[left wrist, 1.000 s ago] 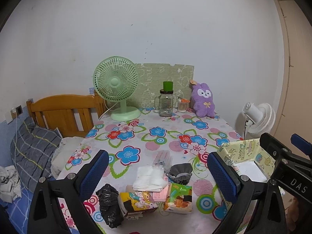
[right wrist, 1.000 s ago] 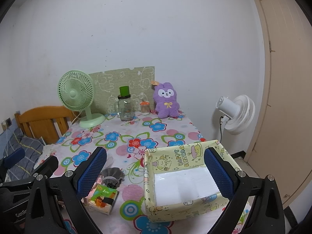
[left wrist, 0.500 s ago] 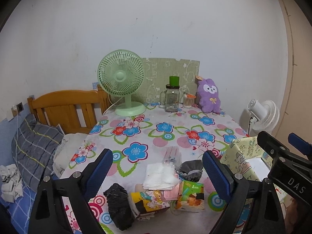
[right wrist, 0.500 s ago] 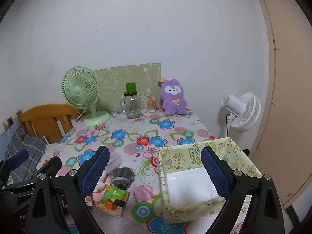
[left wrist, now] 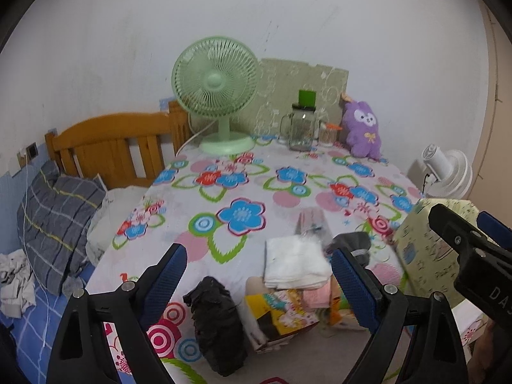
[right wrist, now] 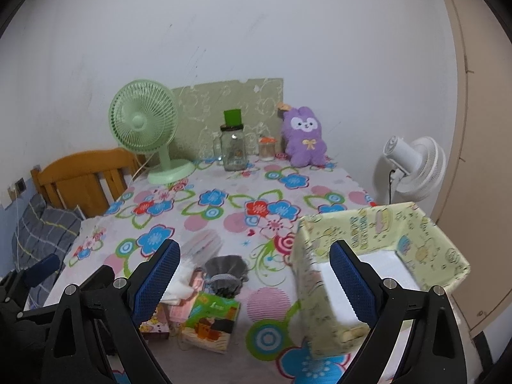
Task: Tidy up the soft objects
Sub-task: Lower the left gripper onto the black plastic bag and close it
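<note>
Left gripper [left wrist: 257, 275]: hovering over the near edge of the table, jaws standing wide with nothing between them, blue pads framing the pile of soft things.
Right gripper [right wrist: 254, 272]: hanging above the near edge too, jaws spread wide and gripping nothing; its right pad is showing in front of the fabric box.
Table [left wrist: 243, 172]: wearing a flowered cloth and carrying everything below.
White folded cloth [left wrist: 296, 264]: lying near the near edge, sitting on top of the pile.
Pink cloth [left wrist: 316, 297]: peeking out just under the white one, touching it.
Grey pouch [right wrist: 225, 273]: sitting just beyond the pile, beside the white cloth, toward the box.
Black bundle [left wrist: 217, 316]: lying at the near edge, just left of the picture books.
Picture books [left wrist: 281, 313]: lying under the cloths.
Green carton [right wrist: 212, 323]: resting on the near edge, between the pile and the box.
Fabric box [right wrist: 380, 233]: standing open at the near right corner, its inside showing white.
Purple plush [right wrist: 304, 137]: sitting upright at the far edge, against the green board [right wrist: 224, 102].
Green fan [left wrist: 216, 86]: standing at the far left corner.
Glass jar [right wrist: 233, 150]: standing at the far edge, between fan and plush.
</note>
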`<state>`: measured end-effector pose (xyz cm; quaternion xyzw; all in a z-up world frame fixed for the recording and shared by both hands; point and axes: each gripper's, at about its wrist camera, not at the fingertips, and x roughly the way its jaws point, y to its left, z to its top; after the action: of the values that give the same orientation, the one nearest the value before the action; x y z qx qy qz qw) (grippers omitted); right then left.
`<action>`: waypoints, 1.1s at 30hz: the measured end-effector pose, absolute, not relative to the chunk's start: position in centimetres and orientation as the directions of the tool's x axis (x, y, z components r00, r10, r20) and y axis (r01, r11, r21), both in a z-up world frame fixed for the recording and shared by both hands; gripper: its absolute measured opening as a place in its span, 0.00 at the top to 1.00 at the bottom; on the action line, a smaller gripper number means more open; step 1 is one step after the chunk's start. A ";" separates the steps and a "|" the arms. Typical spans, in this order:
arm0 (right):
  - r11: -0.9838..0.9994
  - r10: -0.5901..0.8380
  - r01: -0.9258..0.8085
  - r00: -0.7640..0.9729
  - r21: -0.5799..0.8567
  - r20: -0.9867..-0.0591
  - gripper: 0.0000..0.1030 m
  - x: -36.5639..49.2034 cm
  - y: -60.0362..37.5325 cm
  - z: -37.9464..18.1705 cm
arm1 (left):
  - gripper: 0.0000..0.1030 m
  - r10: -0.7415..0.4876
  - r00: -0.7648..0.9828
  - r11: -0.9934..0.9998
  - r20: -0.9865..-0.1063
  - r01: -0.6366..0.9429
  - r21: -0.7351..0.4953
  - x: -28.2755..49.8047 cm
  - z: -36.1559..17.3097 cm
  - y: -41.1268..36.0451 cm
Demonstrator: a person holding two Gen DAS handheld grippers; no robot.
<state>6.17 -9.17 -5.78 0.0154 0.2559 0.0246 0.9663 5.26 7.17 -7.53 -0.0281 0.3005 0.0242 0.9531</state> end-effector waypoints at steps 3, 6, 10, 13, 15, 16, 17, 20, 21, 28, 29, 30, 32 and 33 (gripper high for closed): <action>0.998 0.066 -0.055 0.854 0.038 -0.515 0.08 6.7 -8.3 -6.6 | 0.11 0.030 0.804 0.997 -0.595 -0.066 -0.038 5.7 -8.5 7.7; 0.997 0.077 -0.070 0.842 0.034 -0.533 0.08 7.1 -7.5 -7.4 | 0.11 0.035 0.783 0.996 -0.621 -0.075 -0.039 6.1 -9.7 8.4; 0.995 0.091 -0.094 0.821 0.025 -0.563 0.08 7.9 -6.1 -8.6 | 0.12 0.038 0.759 0.994 -0.651 -0.098 -0.057 6.6 -11.1 9.4; 0.994 0.101 -0.111 0.805 0.018 -0.584 0.08 8.4 -5.1 -9.5 | 0.14 0.048 0.741 0.991 -0.670 -0.118 -0.059 7.0 -12.1 10.3; 0.992 0.108 -0.125 0.793 0.013 -0.599 0.08 8.7 -4.3 -10.0 | 0.19 0.047 0.728 0.990 -0.684 -0.127 -0.067 7.3 -12.7 10.9; 0.991 0.110 -0.131 0.788 0.010 -0.606 0.08 8.9 -4.0 -10.3 | 0.19 0.043 0.721 0.989 -0.691 -0.129 -0.074 7.4 -12.9 11.2; 0.991 0.112 -0.135 0.783 0.009 -0.611 0.08 9.1 -3.7 -10.5 | 0.21 0.030 0.713 0.988 -0.701 -0.126 -0.085 7.6 -13.2 11.4; 0.989 0.119 -0.146 0.765 0.010 -0.633 0.09 9.6 -2.9 -11.3 | 0.28 -0.003 0.703 0.989 -0.711 -0.104 -0.107 7.9 -13.6 11.8; 0.989 0.121 -0.149 0.758 0.010 -0.640 0.09 9.8 -2.7 -11.6 | 0.32 -0.007 0.702 0.990 -0.713 -0.096 -0.105 8.0 -13.6 11.8; 0.986 0.126 -0.166 0.728 0.004 -0.674 0.09 10.8 -1.3 -12.7 | 0.50 -0.016 0.670 0.986 -0.742 -0.111 -0.121 8.9 -14.9 12.9; 0.986 0.124 -0.168 0.726 0.002 -0.677 0.09 10.8 -1.2 -12.8 | 0.54 -0.011 0.666 0.986 -0.746 -0.117 -0.119 9.0 -15.1 13.1; 0.986 0.123 -0.169 0.723 0.000 -0.680 0.09 11.0 -1.0 -12.9 | 0.56 -0.008 0.661 0.986 -0.751 -0.120 -0.116 9.0 -15.3 13.2; 0.985 0.126 -0.173 0.718 0.000 -0.685 0.09 11.3 -0.7 -13.1 | 0.58 -0.008 0.657 0.986 -0.754 -0.119 -0.114 9.1 -15.6 13.3; 0.985 0.126 -0.175 0.715 -0.002 -0.687 0.09 11.5 -0.6 -13.1 | 0.58 -0.007 0.658 0.987 -0.753 -0.116 -0.111 9.0 -15.6 13.2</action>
<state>11.46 -0.58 -13.15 -0.0333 0.3684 0.0812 0.9255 9.03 13.22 -15.64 -0.0747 0.4124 0.0299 0.9074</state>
